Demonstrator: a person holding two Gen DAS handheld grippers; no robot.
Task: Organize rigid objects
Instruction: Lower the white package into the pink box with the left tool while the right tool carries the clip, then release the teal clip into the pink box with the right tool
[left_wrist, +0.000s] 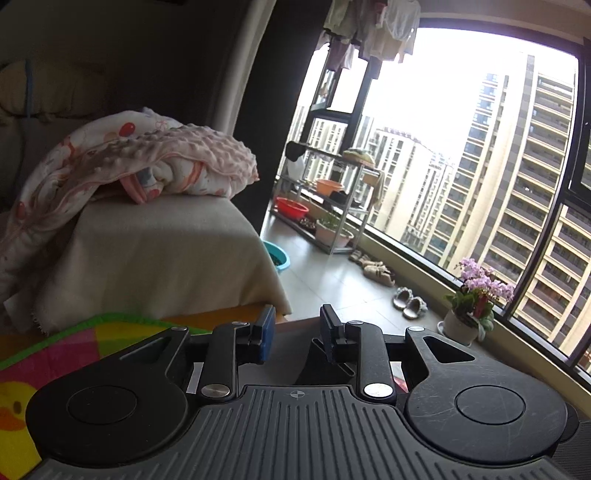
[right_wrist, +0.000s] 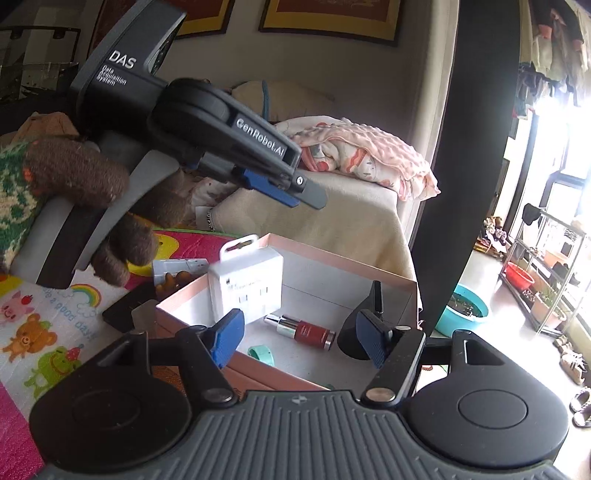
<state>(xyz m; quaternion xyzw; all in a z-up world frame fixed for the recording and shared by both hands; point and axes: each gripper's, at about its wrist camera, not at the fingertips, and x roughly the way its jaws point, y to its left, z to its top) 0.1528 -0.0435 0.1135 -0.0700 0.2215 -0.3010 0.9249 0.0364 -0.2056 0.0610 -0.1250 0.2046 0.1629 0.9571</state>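
Observation:
In the right wrist view a pink open box lies on the mat. Inside it are a white packaged box, a red and silver bottle, a black funnel-shaped item and a teal piece. My right gripper is open and empty just above the box's near edge. The left gripper shows in the right wrist view, held high above the box in a brown knitted glove. In its own view the left gripper is open and empty, pointing at the window.
A colourful play mat lies under the box, with a small packet and a dark flat item at the box's left. A cloth-covered sofa with a pink blanket stands behind. A flower pot and shoes lie by the window.

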